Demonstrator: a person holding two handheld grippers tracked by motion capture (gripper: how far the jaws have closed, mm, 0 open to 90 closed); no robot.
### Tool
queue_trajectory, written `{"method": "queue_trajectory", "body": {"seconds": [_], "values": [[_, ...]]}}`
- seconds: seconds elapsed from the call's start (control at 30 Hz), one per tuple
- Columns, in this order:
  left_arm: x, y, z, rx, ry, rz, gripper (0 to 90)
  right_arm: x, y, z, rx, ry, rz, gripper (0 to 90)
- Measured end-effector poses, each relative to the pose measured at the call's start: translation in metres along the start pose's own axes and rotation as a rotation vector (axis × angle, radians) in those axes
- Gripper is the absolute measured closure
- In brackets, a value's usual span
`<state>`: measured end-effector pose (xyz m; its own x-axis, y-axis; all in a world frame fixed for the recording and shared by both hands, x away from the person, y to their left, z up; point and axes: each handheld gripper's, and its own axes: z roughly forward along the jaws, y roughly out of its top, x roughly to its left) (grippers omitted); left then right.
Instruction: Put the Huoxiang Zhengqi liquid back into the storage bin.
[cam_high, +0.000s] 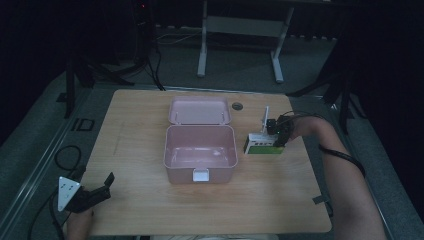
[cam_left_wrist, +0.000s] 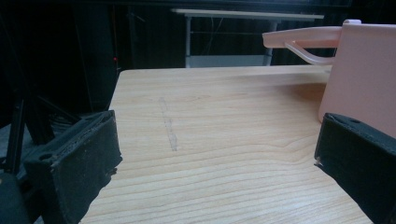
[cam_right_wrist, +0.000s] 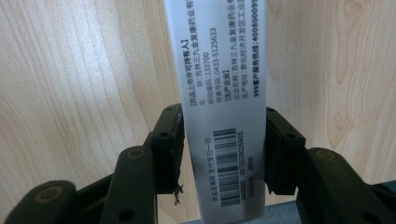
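The right gripper (cam_high: 278, 141) clamps a medicine carton (cam_right_wrist: 225, 100) between its jaws on the wooden table (cam_high: 150, 210). Just left of it stands an open pink lidded box (cam_high: 200, 150). The left gripper (cam_high: 95, 192) hovers wide apart, empty, at the near-left corner.

A wooden table (cam_high: 150, 210) on grey floor (cam_high: 40, 130), a white-legged desk (cam_high: 240, 30) behind
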<state>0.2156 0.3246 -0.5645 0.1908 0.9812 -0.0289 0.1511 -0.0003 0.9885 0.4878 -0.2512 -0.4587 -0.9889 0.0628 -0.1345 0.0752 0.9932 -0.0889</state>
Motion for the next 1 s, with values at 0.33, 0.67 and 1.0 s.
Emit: {"method": "queue_trajectory", "body": {"seconds": [0.33,0.67,1.0], "values": [[0.0,0.0,0.0,0.003,0.002,0.0,0.2,-0.004,0.0,0.004,-0.008,0.04,-0.036,59.1],[0.0,0.0,0.0,0.002,0.003,-0.001,0.3,-0.004,0.001,0.01,-0.015,0.058,-0.019,60.4],[0.0,0.0,0.0,-0.001,0.003,-0.004,0.2,-0.005,0.002,0.01,-0.002,0.076,0.007,62.9]]}}
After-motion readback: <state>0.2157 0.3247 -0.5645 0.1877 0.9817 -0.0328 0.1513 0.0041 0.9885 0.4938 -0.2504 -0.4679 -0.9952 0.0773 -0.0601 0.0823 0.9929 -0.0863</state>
